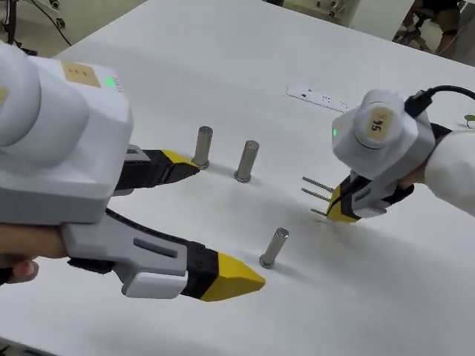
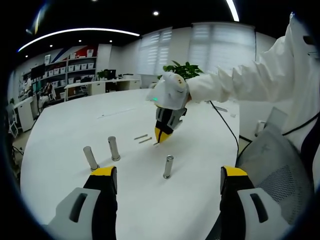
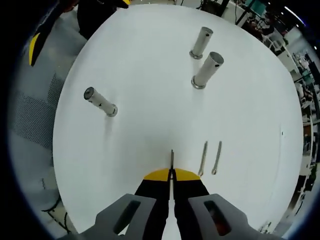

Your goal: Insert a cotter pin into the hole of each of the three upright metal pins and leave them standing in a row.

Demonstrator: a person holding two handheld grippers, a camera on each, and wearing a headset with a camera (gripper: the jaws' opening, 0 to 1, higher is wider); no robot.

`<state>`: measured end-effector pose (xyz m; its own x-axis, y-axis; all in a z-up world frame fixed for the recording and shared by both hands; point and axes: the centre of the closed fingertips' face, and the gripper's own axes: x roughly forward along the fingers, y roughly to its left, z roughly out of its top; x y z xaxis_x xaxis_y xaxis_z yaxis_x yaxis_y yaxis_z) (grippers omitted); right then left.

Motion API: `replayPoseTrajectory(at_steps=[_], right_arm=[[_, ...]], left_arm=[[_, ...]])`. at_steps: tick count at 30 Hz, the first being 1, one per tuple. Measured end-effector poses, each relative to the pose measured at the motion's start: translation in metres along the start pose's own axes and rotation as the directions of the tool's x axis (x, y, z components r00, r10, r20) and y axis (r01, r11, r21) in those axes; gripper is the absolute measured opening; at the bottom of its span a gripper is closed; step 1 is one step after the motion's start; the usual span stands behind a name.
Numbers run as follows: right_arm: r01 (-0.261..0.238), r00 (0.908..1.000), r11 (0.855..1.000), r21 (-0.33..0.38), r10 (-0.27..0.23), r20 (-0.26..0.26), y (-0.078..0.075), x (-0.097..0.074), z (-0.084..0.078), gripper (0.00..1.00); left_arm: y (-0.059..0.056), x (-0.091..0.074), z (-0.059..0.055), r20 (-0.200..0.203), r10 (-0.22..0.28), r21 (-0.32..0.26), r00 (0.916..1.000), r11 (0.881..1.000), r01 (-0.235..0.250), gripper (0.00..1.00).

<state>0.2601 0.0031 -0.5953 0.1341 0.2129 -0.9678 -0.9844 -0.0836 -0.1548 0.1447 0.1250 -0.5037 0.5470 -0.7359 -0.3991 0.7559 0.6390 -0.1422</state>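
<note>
Three upright metal pins stand on the white table: two at the back (image 1: 202,147) (image 1: 247,161) and one nearer (image 1: 274,247). My right gripper (image 1: 335,213) is low over the table to their right, shut on a thin cotter pin (image 3: 172,160) that sticks out past its yellow tips. Two more cotter pins (image 3: 203,159) (image 3: 217,157) lie flat beside it, also visible as cotter pins (image 1: 318,183) (image 1: 315,195) in the head view. My left gripper (image 1: 228,222) is wide open with nothing in it, its jaws on either side of the near metal pin (image 2: 168,166).
A white printed strip (image 1: 319,96) lies at the back of the table (image 1: 223,67). A grey mesh chair (image 2: 280,165) stands past the table's edge on the right of the left gripper view. A black cable (image 1: 445,91) trails from the right gripper.
</note>
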Motion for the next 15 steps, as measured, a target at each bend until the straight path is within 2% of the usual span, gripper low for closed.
replayPoseTrajectory(at_steps=[3,6,8,10,11,13,15], right_arm=[[0.058,0.9981,0.998,-0.002,-0.058,0.02,-0.003,-0.01,-0.001,0.0],[0.093,0.9919,0.995,0.034,-0.095,0.084,0.003,-0.023,0.007,0.0],[0.113,0.9844,0.991,0.069,-0.121,0.128,0.003,-0.028,0.01,0.0],[0.131,0.9711,0.985,0.109,-0.149,0.186,0.01,-0.036,0.018,0.0],[0.132,0.9673,0.983,0.125,-0.156,0.2,0.017,-0.04,0.02,0.0],[0.157,0.9591,0.98,0.12,-0.18,0.218,0.018,-0.043,0.021,0.0],[0.178,0.9524,0.976,0.122,-0.202,0.228,0.026,-0.049,0.025,0.0]], left_arm=[[-0.001,0.002,0.001,-0.001,0.0,0.006,1.0,1.0,0.0,0.82],[-0.001,0.005,0.004,0.003,0.003,-0.001,1.0,1.0,-0.003,0.79],[0.001,0.006,0.003,-0.007,0.003,0.01,1.0,1.0,-0.003,0.75],[0.004,0.008,0.002,-0.015,0.006,0.02,0.9999,1.0,-0.006,0.74],[0.005,0.009,0.002,-0.018,0.003,0.025,0.9998,1.0,-0.003,0.74],[0.003,0.01,0.003,-0.015,-0.004,0.021,0.9999,1.0,0.004,0.72],[0.007,0.014,0.005,-0.01,-0.006,0.014,0.9999,1.0,0.006,0.69]])
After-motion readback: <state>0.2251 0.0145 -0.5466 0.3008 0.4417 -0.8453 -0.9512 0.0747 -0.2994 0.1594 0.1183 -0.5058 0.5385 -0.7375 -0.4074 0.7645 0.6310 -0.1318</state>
